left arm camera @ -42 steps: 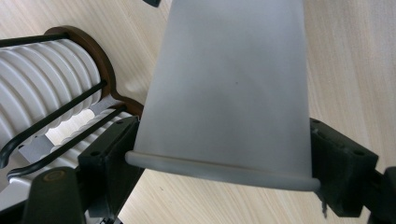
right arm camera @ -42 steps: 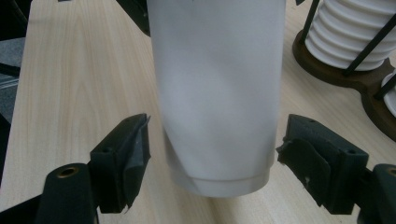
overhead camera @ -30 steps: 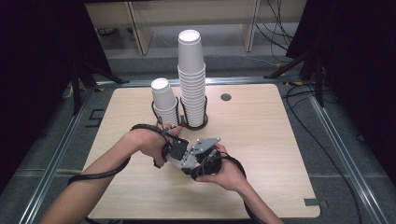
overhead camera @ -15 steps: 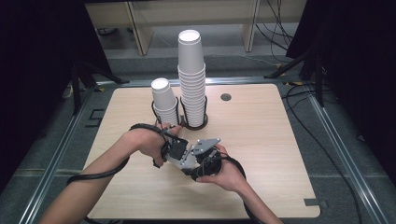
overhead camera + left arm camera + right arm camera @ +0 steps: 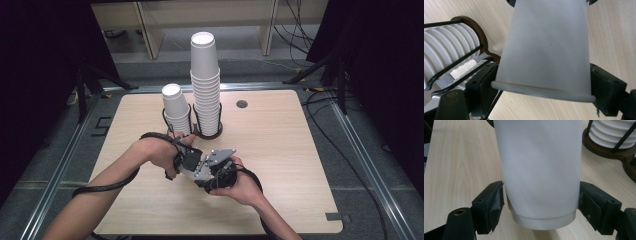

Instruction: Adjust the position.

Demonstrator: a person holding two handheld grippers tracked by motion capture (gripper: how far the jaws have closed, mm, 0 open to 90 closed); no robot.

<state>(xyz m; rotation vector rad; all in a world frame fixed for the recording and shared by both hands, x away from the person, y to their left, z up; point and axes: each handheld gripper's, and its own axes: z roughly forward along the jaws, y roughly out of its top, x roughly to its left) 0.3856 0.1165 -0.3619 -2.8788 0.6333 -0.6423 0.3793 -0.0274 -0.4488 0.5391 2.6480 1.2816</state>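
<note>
Pale wood worktop [image 5: 280,150] is carrying everything, with dark floor and cables lying around it. Nearest the person, both hands are meeting over its middle: the left gripper [image 5: 196,161] and the right gripper [image 5: 212,172] are sitting almost against each other, and each is gripping a white paper cup. Seen from the left gripper view, the fingers [image 5: 482,82] are pressing in on a cup [image 5: 546,50] just above its rolled rim, clamped on it from both sides. Seen from the right gripper view, the fingers [image 5: 490,203] are likewise closing against a cup [image 5: 540,170] near its base ring. Whether these are two nested cups or a single one I cannot tell; the pairing of a rim end and a base end suggests nested cups being pulled apart. Beyond the hands, a wire holder [image 5: 207,131] on a dark base is keeping a short stack [image 5: 176,107] beside a tall stack [image 5: 205,82]. Farther back a small round grommet [image 5: 242,104] is sitting in the wood. Next, I judge, the hands are needing to draw steadily apart along the cup's axis, without crushing the thin wall.
</note>
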